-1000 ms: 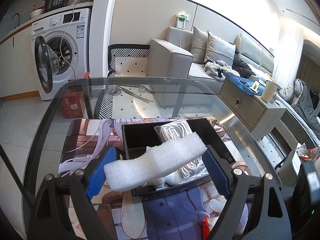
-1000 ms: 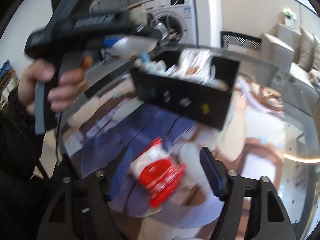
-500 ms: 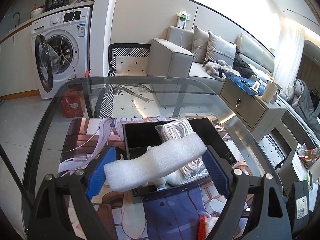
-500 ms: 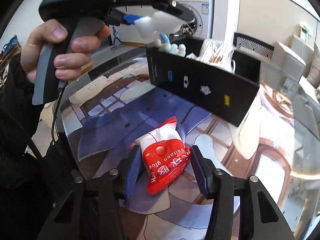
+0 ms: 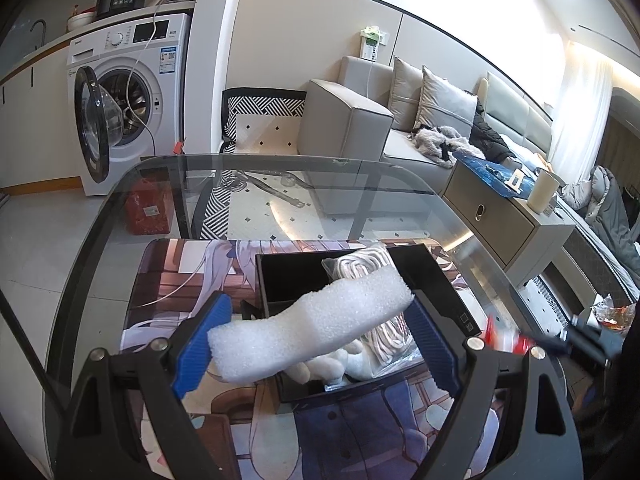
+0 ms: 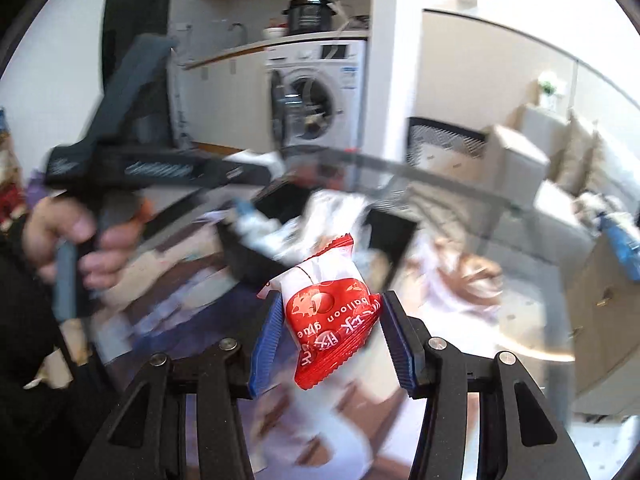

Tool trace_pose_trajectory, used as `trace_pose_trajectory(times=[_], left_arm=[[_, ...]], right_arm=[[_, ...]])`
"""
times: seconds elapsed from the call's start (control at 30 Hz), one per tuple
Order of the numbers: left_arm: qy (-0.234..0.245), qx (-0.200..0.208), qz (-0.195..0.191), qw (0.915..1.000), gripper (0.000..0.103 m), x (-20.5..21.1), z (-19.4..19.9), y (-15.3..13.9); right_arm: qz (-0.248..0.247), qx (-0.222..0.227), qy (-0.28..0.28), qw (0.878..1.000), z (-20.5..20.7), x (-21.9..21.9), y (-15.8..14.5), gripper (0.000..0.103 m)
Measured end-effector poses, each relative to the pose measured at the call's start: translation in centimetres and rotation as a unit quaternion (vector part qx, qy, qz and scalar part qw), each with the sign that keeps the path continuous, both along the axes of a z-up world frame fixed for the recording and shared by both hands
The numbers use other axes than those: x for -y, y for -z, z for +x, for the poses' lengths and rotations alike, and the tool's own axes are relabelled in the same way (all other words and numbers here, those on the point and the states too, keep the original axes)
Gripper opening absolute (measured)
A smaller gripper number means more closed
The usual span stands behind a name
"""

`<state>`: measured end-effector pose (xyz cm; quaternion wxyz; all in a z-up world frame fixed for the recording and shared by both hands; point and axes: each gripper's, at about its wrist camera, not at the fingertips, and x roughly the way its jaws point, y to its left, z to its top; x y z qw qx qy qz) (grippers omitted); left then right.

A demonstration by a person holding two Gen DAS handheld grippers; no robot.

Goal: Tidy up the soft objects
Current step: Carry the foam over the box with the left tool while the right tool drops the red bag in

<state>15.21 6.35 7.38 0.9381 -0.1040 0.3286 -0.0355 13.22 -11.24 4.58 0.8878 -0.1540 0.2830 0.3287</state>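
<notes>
Your right tool clamped the red packet and lifted it toward the black box; left tool held foam above it.

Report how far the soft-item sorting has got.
Done: a bagged white cord and a white plush lie in the black box. In hand: the left claw holds a foam strip over the box; the right claw grips a red balloon-glue packet. Left: drop both in.
</notes>
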Motion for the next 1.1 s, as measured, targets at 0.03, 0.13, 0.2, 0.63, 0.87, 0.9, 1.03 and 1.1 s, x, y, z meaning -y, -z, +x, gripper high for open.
trace_pose_trajectory(times=[0.03, 0.13, 0.2, 0.63, 0.87, 0.9, 1.03, 1.1], left_arm=[[0.000, 0.000, -0.001, 1.0000, 0.088, 0.0, 0.1, 0.0], [-0.002, -0.002, -0.001, 1.0000, 0.088, -0.1, 0.3, 0.2], [-0.002, -0.003, 0.000, 1.0000, 0.088, -0.1, 0.6, 0.3], [-0.015, -0.010, 0.004, 0.9998, 0.088, -0.8, 1.7, 1.0], [-0.012, -0.010, -0.001, 0.9999, 0.088, -1.1, 1.7, 1.2], [-0.012, -0.010, -0.001, 0.9999, 0.088, -1.1, 1.8, 1.3], [-0.014, -0.012, -0.001, 0.9998, 0.088, -1.0, 1.8, 1.2], [-0.014, -0.013, -0.001, 0.9998, 0.088, -0.9, 1.8, 1.3]], right_arm=[[-0.007, 0.007, 0.012, 1.000, 0.7, -0.4, -0.1, 0.050], [-0.024, 0.019, 0.049, 0.998, 2.8, -1.2, -0.2, 0.050], [-0.038, 0.026, 0.065, 0.997, 4.1, -2.1, -0.1, 0.050], [-0.165, 0.074, 0.076, 0.981, 8.8, -8.1, 2.8, 0.052], [-0.098, 0.044, 0.015, 0.994, 7.6, -6.7, 2.2, 0.070], [-0.087, 0.040, 0.010, 0.995, 7.5, -6.4, 2.0, 0.070], [-0.042, 0.015, -0.002, 0.999, 7.4, -4.6, 1.5, 0.065], [-0.035, 0.002, -0.008, 0.999, 7.4, -4.3, 1.6, 0.058]])
